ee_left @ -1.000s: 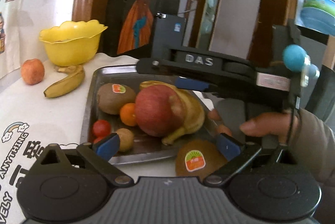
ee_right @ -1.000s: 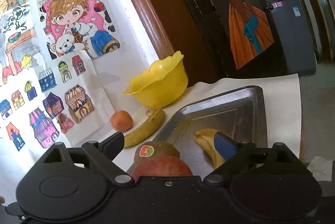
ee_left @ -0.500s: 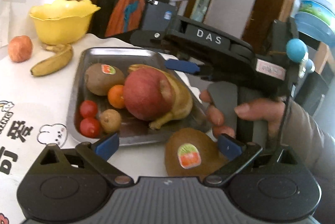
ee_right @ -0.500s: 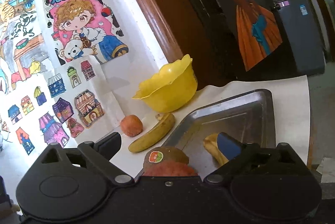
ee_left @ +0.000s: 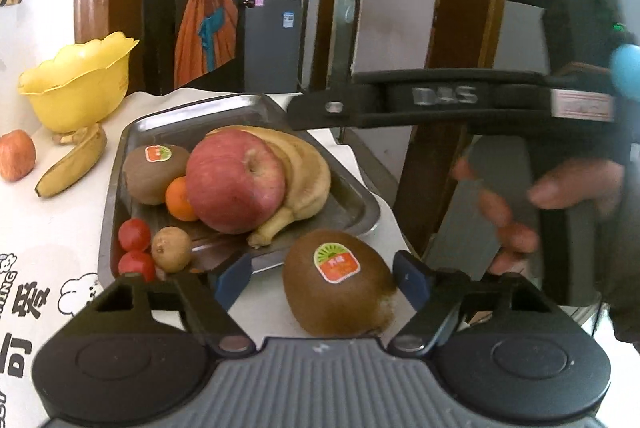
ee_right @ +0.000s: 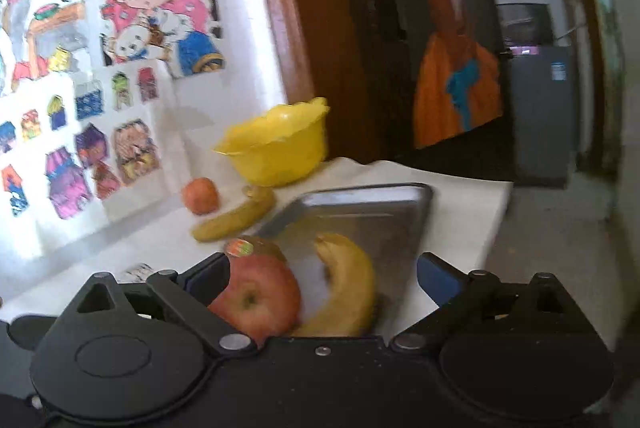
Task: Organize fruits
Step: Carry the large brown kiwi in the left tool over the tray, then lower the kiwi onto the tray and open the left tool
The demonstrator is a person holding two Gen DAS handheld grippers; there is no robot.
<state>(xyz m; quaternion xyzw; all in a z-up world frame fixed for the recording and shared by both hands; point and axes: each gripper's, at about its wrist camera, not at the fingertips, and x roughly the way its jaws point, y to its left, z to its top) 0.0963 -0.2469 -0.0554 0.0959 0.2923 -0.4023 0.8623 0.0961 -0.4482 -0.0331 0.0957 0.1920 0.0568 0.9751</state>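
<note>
Left gripper [ee_left: 324, 278]: jaws spread, straddling loose kiwi [ee_left: 338, 282], no contact | kiwi: on cloth, just outside tray [ee_left: 362, 218] near edge | right gripper [ee_right: 320, 278]: jaws spread, empty, above tray | apple [ee_left: 236, 181]: inside tray.

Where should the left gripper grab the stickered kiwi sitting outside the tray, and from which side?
Grip the kiwi across its short middle, coming straight ahead and low along the tablecloth. It lies on its side outside the metal tray, sticker up, already between the open fingers of the left gripper. Both flanks look free, so closing on the widest part should hold.
</note>
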